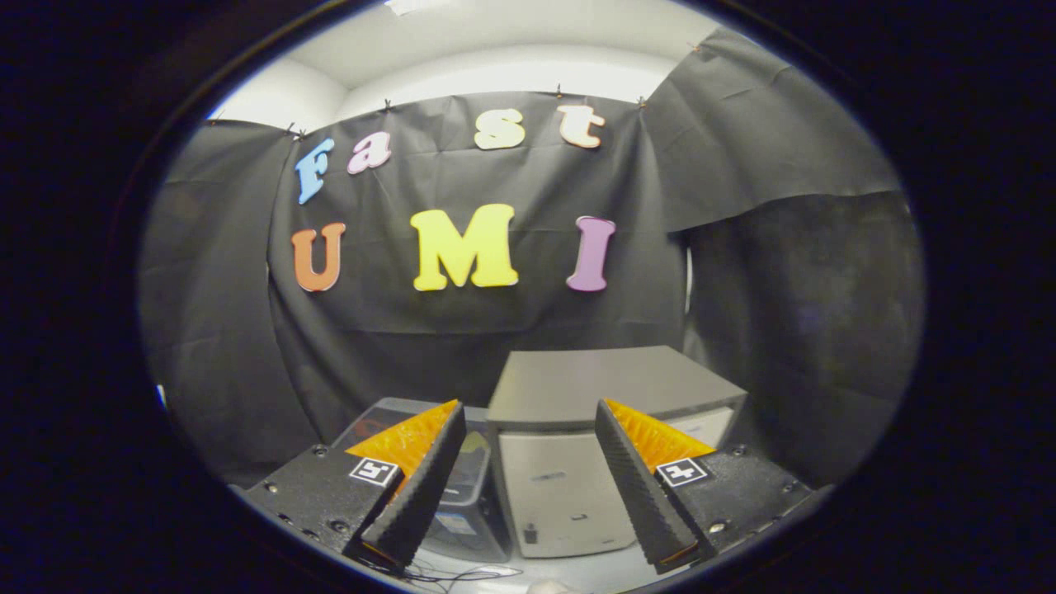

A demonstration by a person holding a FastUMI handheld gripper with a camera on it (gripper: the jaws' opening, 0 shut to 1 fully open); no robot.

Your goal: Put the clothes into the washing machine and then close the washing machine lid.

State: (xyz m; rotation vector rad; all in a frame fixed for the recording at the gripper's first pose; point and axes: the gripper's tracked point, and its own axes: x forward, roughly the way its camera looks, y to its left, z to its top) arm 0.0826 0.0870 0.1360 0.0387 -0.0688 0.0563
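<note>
This is a makeshift recording booth set up indoors, not a lived-in laundry room. Black cloth (462, 330) is clipped up as a backdrop wall, hanging in wrinkled panels, with a plain white wall and ceiling (511, 58) showing above it. In front of the cloth stands a small grey box-shaped washing machine (577, 445) with its flat lid down, and just beside it a dark translucent plastic bin (470, 495).

Ahead of us we see creased black cloth hanging as the booth's wall (462, 330), clipped along its top edge. Above it we see a white wall and ceiling (495, 58). Thin dark cables (462, 573) lie on the pale counter (577, 569).
</note>
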